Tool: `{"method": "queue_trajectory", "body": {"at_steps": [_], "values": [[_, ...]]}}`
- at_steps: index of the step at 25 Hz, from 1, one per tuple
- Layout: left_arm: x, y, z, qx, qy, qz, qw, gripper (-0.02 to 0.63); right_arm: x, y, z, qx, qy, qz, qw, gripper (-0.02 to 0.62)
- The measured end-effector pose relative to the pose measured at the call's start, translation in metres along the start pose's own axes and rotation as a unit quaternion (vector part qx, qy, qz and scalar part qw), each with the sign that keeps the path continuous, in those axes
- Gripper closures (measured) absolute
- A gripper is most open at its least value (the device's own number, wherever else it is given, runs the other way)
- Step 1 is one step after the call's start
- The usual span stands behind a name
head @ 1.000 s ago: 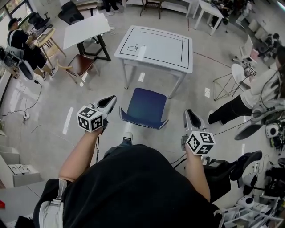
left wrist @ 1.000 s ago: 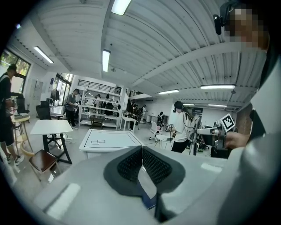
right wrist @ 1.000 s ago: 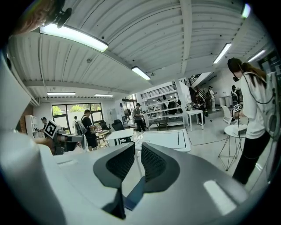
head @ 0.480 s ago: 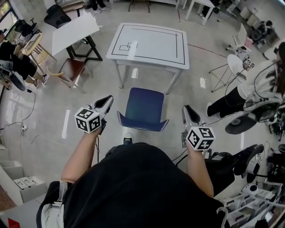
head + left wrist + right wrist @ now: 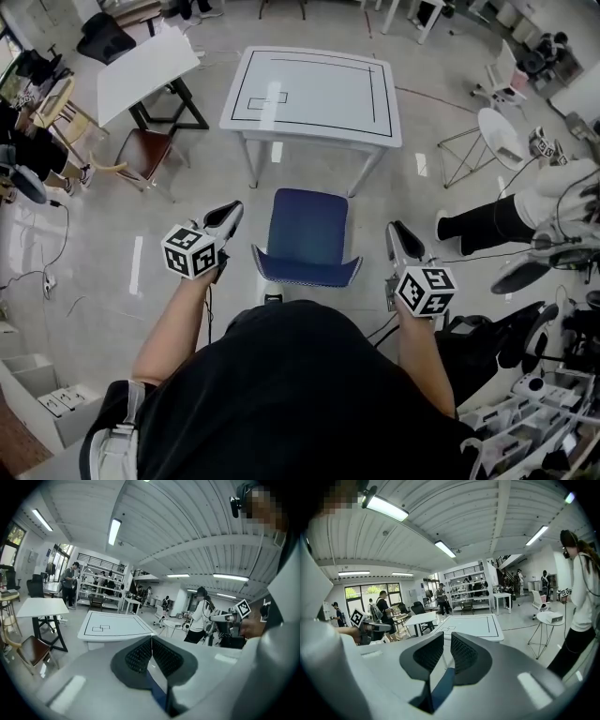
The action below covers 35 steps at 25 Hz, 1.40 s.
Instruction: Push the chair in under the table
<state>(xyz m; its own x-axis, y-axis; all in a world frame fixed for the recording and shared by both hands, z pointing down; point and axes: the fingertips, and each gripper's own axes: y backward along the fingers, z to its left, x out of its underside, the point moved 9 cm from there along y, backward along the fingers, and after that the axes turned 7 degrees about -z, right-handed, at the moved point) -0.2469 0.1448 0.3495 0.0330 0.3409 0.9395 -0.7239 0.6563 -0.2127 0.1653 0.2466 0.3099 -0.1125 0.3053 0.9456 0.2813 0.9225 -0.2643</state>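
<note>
A blue chair (image 5: 307, 230) stands on the floor just in front of the white table (image 5: 314, 89), its backrest toward me and its seat outside the table's edge. My left gripper (image 5: 232, 211) hovers beside the chair's left side, apart from it, shut with nothing held. My right gripper (image 5: 397, 231) hovers off the chair's right side, also shut and empty. In the left gripper view the shut jaws (image 5: 151, 649) point at the table (image 5: 112, 625). The right gripper view shows its jaws (image 5: 444, 649) aimed at the table (image 5: 476, 623).
A brown wooden chair (image 5: 155, 148) and a tilted white board table (image 5: 145, 67) stand at the left. A round white side table (image 5: 502, 131) and a person in white (image 5: 539, 202) are at the right. Equipment crowds the lower right (image 5: 534, 422).
The person has stepped a little toward the table and both grippers moved forward with them, still flanking the chair. The chair keeps its place before the table. Both jaws stay shut.
</note>
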Motion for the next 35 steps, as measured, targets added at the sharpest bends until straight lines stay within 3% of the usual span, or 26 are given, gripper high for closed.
{"method": "queue_trajectory", "body": {"at_steps": [21,27,35], "values": [[0.006,-0.054,0.089,0.088,0.025,0.060,0.9940,0.490,0.007,-0.066,0.033,0.062,-0.013,0.043,0.997,0.506],[0.009,-0.071,0.098,0.127,0.025,0.076,0.9887,0.486,0.016,-0.067,0.036,0.084,-0.020,0.058,0.995,0.506],[0.023,-0.083,0.093,0.134,0.031,0.098,0.9856,0.476,0.028,-0.072,0.019,0.085,-0.031,0.078,0.993,0.502]]}}
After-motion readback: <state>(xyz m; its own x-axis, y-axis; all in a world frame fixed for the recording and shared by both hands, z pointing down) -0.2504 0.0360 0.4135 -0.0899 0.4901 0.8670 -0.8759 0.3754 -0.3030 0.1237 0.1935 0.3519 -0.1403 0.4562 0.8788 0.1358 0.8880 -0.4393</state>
